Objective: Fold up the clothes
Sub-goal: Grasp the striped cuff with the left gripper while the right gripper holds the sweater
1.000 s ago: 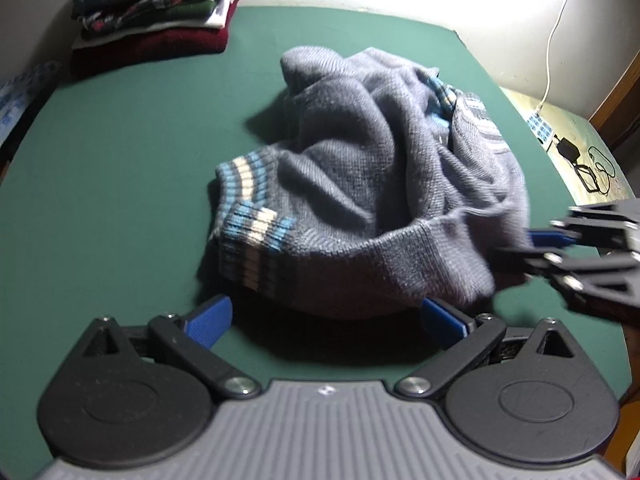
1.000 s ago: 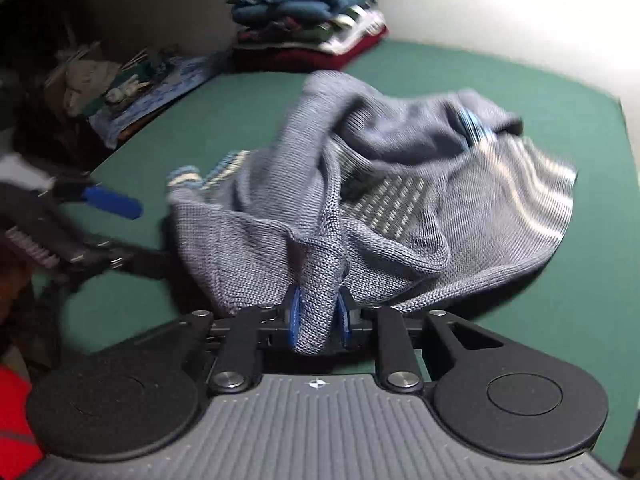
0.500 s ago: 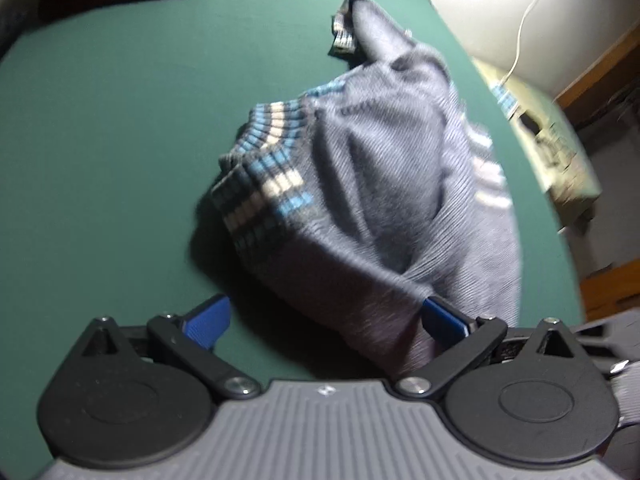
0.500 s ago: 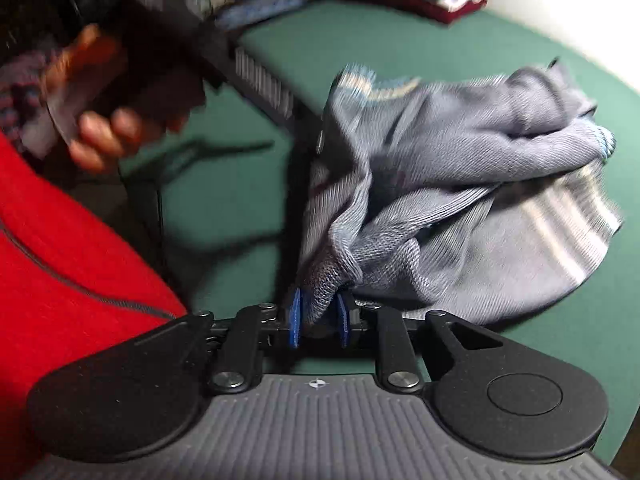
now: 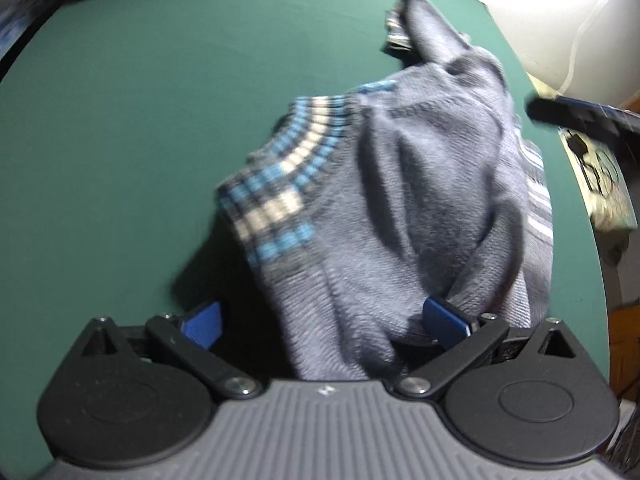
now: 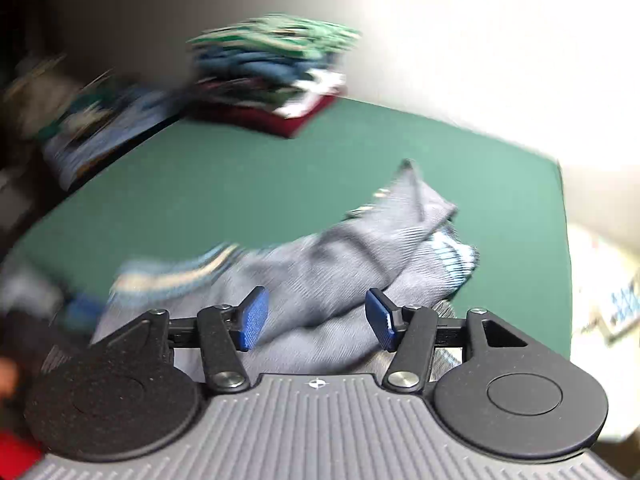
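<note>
A grey knit sweater [image 5: 404, 208] with blue and cream striped cuffs lies crumpled on the green table [image 5: 140, 120]. My left gripper [image 5: 322, 326] is open, with a fold of the sweater bulging between its blue fingers. In the right wrist view the sweater [image 6: 340, 272] lies just beyond my right gripper [image 6: 316, 316], which is open with its blue pads wide apart and nothing pinched. The right gripper also shows as a dark shape at the right edge of the left wrist view [image 5: 584, 116].
A stack of folded clothes [image 6: 276, 76] sits at the table's far corner, with a dark red item at its base. Cluttered items [image 6: 80, 120] lie off the table's left side. A white cable and small gear [image 5: 592, 152] lie beyond the right edge.
My right gripper has opened and let go of the sweater fold it pinched. The sweater has been dragged toward the table's right side, and the right wrist view has swung back toward the stack.
</note>
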The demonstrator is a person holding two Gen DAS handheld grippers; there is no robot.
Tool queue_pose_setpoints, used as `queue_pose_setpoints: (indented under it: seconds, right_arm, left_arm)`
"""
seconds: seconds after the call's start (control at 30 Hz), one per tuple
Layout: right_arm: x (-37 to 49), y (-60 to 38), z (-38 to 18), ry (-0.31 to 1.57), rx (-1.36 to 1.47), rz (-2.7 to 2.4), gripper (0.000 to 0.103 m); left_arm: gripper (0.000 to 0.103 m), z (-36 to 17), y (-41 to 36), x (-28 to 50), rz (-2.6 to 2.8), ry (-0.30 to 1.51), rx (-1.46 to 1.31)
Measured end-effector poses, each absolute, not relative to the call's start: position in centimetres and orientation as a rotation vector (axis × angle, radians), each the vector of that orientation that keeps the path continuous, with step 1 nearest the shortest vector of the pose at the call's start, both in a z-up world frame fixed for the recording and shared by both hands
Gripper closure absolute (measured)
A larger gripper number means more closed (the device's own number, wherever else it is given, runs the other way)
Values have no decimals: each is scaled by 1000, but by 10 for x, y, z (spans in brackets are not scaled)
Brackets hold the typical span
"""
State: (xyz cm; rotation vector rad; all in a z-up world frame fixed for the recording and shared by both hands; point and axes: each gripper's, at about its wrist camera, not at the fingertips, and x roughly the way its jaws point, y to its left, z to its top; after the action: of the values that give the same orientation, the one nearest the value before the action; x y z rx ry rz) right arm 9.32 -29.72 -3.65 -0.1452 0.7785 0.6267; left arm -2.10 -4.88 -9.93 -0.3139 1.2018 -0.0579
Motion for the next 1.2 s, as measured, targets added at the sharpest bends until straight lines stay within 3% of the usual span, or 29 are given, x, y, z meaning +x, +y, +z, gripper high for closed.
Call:
queue_pose_setpoints:
  seconds: [0.3, 0.4, 0.47, 0.5, 0.53, 0.6, 0.73, 0.9, 1.2]
  right_arm:
    - [169, -295, -69, 891, 76, 394, 43]
    - [179, -292, -81, 934, 96, 391, 44]
    - [179, -286, -86, 928, 53, 398, 56]
    - [178, -283, -87, 915, 13, 400, 73]
    - [175, -282, -88, 896, -28, 403, 82]
    - [170, -285, -85, 869, -37, 422, 87]
    - [160, -297, -77, 802, -33, 440, 94]
    - [151, -314, -69, 739, -23, 431, 94]
    - [150, -315, -90, 812, -53, 391, 93]
  left_arm:
    - [4, -101, -34, -39, 28, 1173, -401]
    - [18, -98, -34, -41, 66, 1149, -382]
    - [38, -94, -39, -39, 84, 1131, -342]
    - [40, -91, -39, -37, 79, 1126, -337]
    - [41, -90, -40, -36, 75, 1120, -334]
    - [43, -91, -47, -36, 71, 1107, -325]
    - [74, -93, -47, -37, 25, 1088, -361]
    - [78, -93, -43, -34, 20, 1086, -358]
    - [80, -89, -36, -35, 63, 1156, -317]
